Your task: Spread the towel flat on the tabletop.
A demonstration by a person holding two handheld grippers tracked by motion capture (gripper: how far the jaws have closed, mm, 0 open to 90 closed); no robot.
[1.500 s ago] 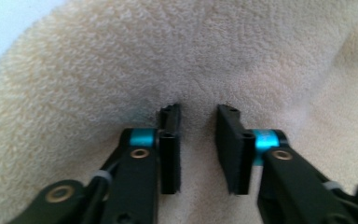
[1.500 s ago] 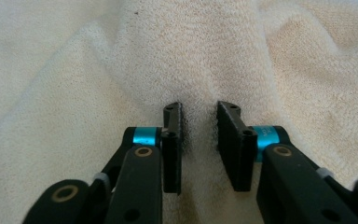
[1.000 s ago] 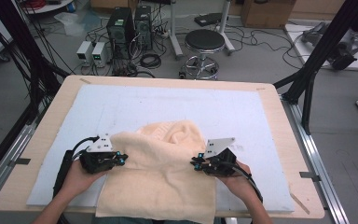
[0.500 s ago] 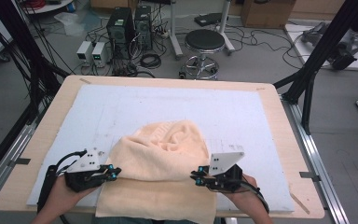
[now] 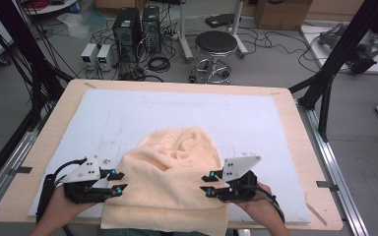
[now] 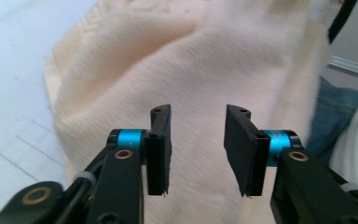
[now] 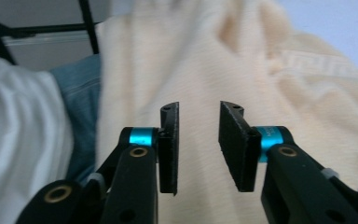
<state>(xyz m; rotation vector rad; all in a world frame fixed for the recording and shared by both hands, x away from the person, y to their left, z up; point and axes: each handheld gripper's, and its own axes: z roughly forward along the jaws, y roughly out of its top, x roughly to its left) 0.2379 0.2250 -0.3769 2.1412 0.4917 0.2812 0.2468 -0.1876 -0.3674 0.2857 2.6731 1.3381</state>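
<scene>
a: high view first. where's the towel point(image 5: 170, 184)?

b: bunched at the near edge of the table point(image 5: 275, 105), hanging over it. the left gripper point(image 5: 117, 182) is at its left side, the right gripper point(image 5: 207, 184) at its right, both pointing inward, equally near.

a: left gripper view?

b: the left gripper's jaws have just been opening; they stand apart, nothing pinched, cloth lying beyond them.

a: right gripper view?

b: same there, jaws just parted, towel ahead, the person's jeans point(image 7: 81, 93) beside it. nothing blocks either side.
</scene>
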